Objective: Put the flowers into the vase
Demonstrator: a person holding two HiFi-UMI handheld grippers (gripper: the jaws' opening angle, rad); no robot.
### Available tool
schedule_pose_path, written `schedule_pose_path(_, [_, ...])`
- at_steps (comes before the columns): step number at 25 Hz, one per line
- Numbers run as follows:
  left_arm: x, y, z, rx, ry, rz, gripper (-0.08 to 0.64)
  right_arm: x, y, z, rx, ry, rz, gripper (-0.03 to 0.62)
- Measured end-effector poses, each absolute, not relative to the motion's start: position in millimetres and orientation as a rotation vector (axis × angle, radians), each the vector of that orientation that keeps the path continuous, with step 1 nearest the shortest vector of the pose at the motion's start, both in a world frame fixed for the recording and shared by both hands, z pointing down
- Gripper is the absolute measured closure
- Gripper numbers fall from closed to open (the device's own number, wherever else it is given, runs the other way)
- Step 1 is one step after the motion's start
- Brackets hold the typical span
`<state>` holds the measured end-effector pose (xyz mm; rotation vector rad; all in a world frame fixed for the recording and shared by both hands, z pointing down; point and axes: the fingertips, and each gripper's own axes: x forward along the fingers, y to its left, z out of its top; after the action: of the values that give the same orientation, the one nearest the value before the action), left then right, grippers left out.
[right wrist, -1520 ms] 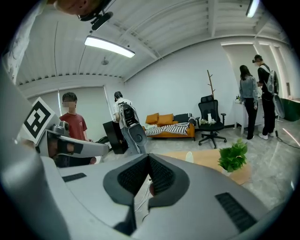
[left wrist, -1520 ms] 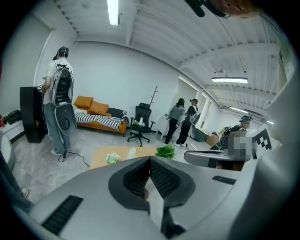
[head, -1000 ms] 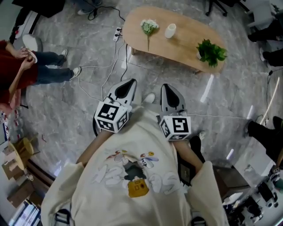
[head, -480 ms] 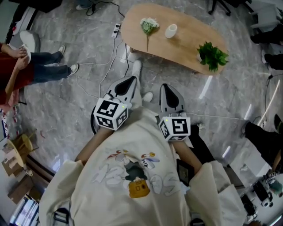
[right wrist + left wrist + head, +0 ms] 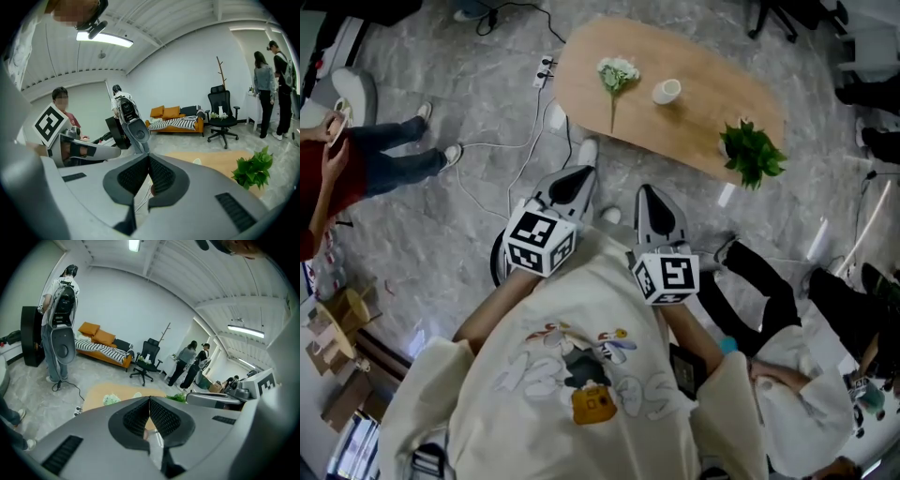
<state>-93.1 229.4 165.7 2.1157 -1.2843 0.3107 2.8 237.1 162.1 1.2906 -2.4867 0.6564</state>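
Observation:
A white flower bunch (image 5: 616,74) with a long stem lies on the oval wooden table (image 5: 703,122), towards its left end. The same bunch (image 5: 111,400) shows in the left gripper view. A small white vase (image 5: 666,91) stands just right of the flowers. My left gripper (image 5: 579,176) and right gripper (image 5: 649,195) hang side by side over the floor, short of the table's near edge. Both are shut with nothing between the jaws. In the left gripper view my left gripper (image 5: 149,401) shows closed pads, and so does my right gripper (image 5: 149,159) in its own view.
A green potted plant (image 5: 751,155) stands at the table's right end. White cables and a power strip (image 5: 546,67) lie on the floor left of the table. A person in dark trousers (image 5: 769,291) sits on the floor at right; another (image 5: 384,159) sits at left. Cardboard items (image 5: 342,328) lie lower left.
Both grippers have moved forward towards the table together, still shut. The table sits lower in the head view. The person on the floor at right has come further into view.

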Motion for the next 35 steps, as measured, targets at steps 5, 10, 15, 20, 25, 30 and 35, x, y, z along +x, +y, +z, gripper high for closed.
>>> schedule_pose_path(5, [-112.9,166.5,171.4,2.130,-1.237,0.328,0.551,-18.8,179.7,170.0,1.276,-2.461,0.635,0.586])
schedule_pose_path(10, [-117.3,121.9,197.5,2.142,-1.182,0.408,0.551,-28.3,132.9,191.4,1.267,-2.418,0.668,0.586])
schedule_pose_path(15, [-110.8,101.4,230.6,2.066,-1.179,0.465,0.551,-25.6,101.0,215.7,1.213,-2.396,0.713,0.586])
schedule_pose_path(20, [-108.9,78.0,267.1,1.983,-1.228,0.468,0.551,-28.8,73.6,249.0,1.102,-2.414,0.694,0.585])
schedule_pose_path(25, [-104.6,61.2,307.2,1.900,-1.272,0.418,0.551,-24.5,55.1,289.7,1.040,-2.392,0.716,0.585])
schedule_pose_path(30, [-95.6,52.4,364.3,1.830,-1.302,0.421,0.549,-17.1,41.5,339.1,0.987,-2.377,0.708,0.585])
schedule_pose_path(35, [-90.0,48.4,416.0,1.805,-1.271,0.461,0.515,-16.3,29.8,383.6,0.968,-2.347,0.703,0.584])
